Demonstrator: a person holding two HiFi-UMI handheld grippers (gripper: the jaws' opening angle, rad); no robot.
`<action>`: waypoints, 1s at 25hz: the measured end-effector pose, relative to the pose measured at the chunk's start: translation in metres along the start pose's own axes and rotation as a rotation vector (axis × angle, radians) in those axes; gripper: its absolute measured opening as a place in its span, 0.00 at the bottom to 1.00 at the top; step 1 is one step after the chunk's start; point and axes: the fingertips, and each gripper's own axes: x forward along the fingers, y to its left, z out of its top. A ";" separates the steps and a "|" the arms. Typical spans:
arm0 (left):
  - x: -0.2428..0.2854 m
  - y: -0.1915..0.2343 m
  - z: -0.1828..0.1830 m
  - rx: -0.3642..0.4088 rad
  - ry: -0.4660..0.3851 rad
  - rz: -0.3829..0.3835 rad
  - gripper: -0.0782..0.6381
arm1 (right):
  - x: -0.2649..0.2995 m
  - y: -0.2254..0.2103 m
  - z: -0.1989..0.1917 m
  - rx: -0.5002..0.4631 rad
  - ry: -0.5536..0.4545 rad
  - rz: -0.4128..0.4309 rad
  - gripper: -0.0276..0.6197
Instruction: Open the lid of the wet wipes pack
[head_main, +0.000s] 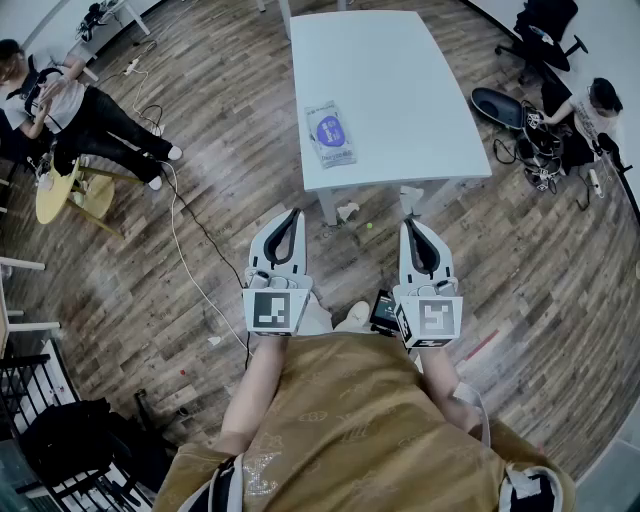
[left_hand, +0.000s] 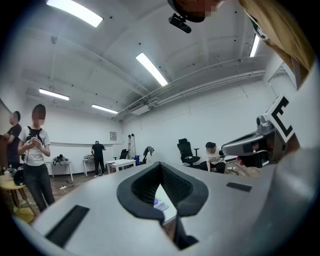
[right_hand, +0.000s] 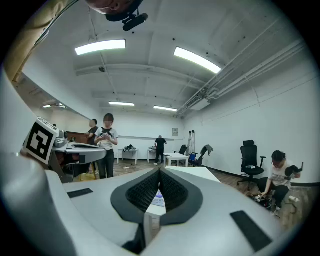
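The wet wipes pack (head_main: 331, 134), white with a blue label, lies flat near the front left of the white table (head_main: 400, 90), its lid down. Both grippers hang side by side over the wooden floor, short of the table's front edge and well apart from the pack. The left gripper (head_main: 292, 214) is shut with nothing in it, and the right gripper (head_main: 409, 226) is likewise shut and empty. Through the loop of the closed jaws, the pack (left_hand: 161, 202) shows small in the left gripper view, and the pack (right_hand: 158, 200) appears again in the right gripper view.
A white cable (head_main: 185, 255) snakes across the floor at the left. A seated person (head_main: 80, 110) and a yellow stool (head_main: 62, 190) are at the far left. Another person (head_main: 590, 110) and office chairs (head_main: 545, 30) are at the right. Small scraps (head_main: 346, 211) lie under the table's front edge.
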 end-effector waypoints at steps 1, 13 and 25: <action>0.002 0.000 0.000 -0.014 -0.003 0.004 0.12 | 0.000 -0.001 -0.001 -0.002 -0.002 0.000 0.05; 0.034 0.016 -0.008 -0.036 0.010 0.008 0.12 | 0.029 -0.012 -0.003 0.004 0.005 -0.011 0.05; 0.094 0.054 -0.018 -0.059 0.012 -0.027 0.12 | 0.099 -0.028 0.003 0.000 0.015 -0.045 0.05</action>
